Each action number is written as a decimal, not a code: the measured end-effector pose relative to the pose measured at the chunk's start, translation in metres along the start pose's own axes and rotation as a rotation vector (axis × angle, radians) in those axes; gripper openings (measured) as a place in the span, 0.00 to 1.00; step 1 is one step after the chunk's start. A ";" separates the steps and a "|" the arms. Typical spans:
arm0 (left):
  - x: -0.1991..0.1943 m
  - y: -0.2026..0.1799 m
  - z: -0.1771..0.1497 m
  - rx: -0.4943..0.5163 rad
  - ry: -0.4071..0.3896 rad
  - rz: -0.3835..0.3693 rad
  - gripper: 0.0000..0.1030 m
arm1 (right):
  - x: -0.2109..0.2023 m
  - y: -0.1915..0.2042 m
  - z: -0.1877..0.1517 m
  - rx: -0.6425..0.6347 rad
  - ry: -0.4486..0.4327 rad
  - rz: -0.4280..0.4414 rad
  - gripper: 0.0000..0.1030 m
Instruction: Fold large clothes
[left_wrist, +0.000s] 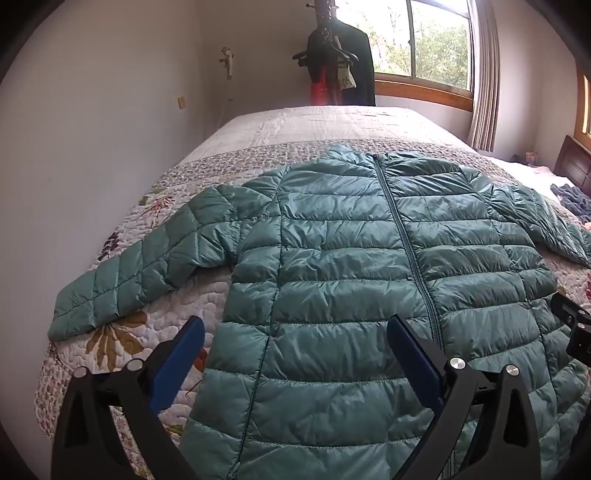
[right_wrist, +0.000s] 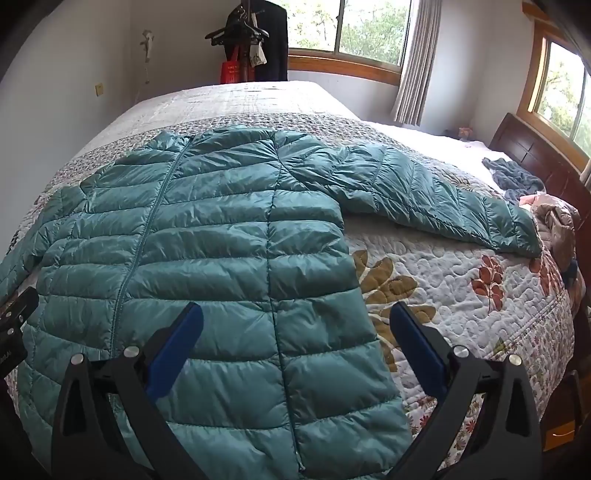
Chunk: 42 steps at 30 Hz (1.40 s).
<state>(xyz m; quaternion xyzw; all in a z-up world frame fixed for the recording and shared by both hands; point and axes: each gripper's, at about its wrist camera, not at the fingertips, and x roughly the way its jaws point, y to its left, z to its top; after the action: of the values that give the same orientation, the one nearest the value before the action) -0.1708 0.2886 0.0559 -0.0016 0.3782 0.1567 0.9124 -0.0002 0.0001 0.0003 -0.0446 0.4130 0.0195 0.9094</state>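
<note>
Bedroom with windows (right_wrist: 351, 26) and a coat rack (left_wrist: 332, 55); the floral quilted bedspread (right_wrist: 461, 280) carries my teal puffer jacket (left_wrist: 351, 277), flat, front up, zipped, both sleeves spread wide. I judge no fold begun. My left gripper (left_wrist: 295, 328) and right gripper (right_wrist: 295, 317) hover over the hem, jaws apart, empty; next, probably grasp a sleeve (right_wrist: 424, 192) and fold it inward.

Left gripper (left_wrist: 295, 325): we find its jaws spread wide, nothing between them.
Left fingers (left_wrist: 177, 354): blue pads face inward, both angled forward and outward from the black frame.
Right gripper (right_wrist: 295, 314): we record it wide apart and holding nothing.
Right fingers (right_wrist: 417, 347): blue pads, same splayed stance.
Relative position: each unit's black body appears at the other view's edge, so they probably sit side by side.
</note>
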 end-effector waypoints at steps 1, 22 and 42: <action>0.000 0.000 0.000 0.001 -0.001 0.003 0.96 | 0.000 0.000 0.000 0.000 0.000 0.000 0.97; 0.008 -0.004 -0.001 0.014 0.013 0.006 0.96 | 0.009 0.003 0.002 -0.001 0.006 0.023 0.97; 0.009 -0.004 0.000 0.015 0.014 0.011 0.96 | 0.014 0.002 0.000 0.011 0.014 0.030 0.97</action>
<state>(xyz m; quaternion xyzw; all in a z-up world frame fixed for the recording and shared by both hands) -0.1638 0.2876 0.0488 0.0061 0.3857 0.1588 0.9088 0.0089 0.0024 -0.0098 -0.0338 0.4202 0.0307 0.9063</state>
